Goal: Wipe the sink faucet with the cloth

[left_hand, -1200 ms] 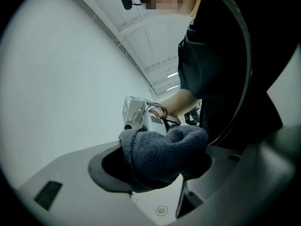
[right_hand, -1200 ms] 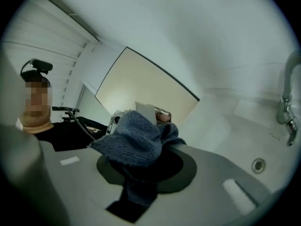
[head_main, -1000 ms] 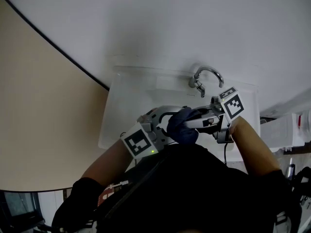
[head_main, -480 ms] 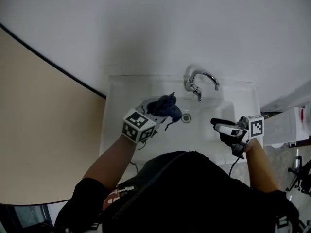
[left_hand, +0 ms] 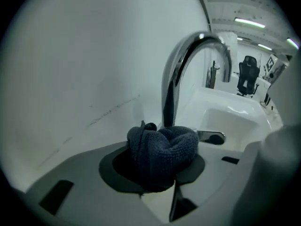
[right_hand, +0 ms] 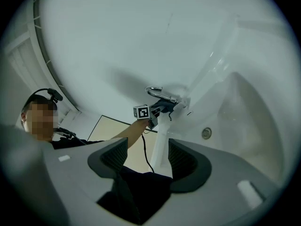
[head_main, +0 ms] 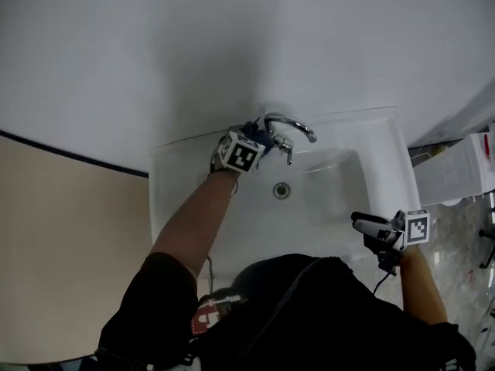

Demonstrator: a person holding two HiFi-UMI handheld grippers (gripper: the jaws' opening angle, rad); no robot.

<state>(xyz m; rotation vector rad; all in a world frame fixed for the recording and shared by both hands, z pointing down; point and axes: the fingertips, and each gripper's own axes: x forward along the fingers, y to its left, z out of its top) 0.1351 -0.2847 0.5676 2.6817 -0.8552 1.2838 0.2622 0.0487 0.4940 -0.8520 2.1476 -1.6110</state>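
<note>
A chrome arched faucet (head_main: 290, 127) stands at the back of the white sink (head_main: 178, 199). My left gripper (head_main: 255, 139) is shut on a bunched dark blue cloth (head_main: 254, 130), right at the left side of the faucet's base. In the left gripper view the cloth (left_hand: 162, 152) fills the gap between the jaws, with the faucet (left_hand: 176, 74) rising just behind it and its handle (left_hand: 211, 136) to the right. My right gripper (head_main: 363, 221) hovers open and empty by the sink's front right rim. From the right gripper view, that gripper (right_hand: 148, 161) faces the far-off faucet (right_hand: 157, 91).
The drain (head_main: 281, 190) lies mid-basin. A plain white wall (head_main: 232, 45) backs the sink. A beige surface (head_main: 62, 246) lies to the left, white fittings (head_main: 456, 176) to the right. A black office chair (left_hand: 247, 74) shows far off.
Both grippers met at the cloth near my body. The right let go and dropped to the front right rim. The left carried the cloth across the basin to the faucet's base.
</note>
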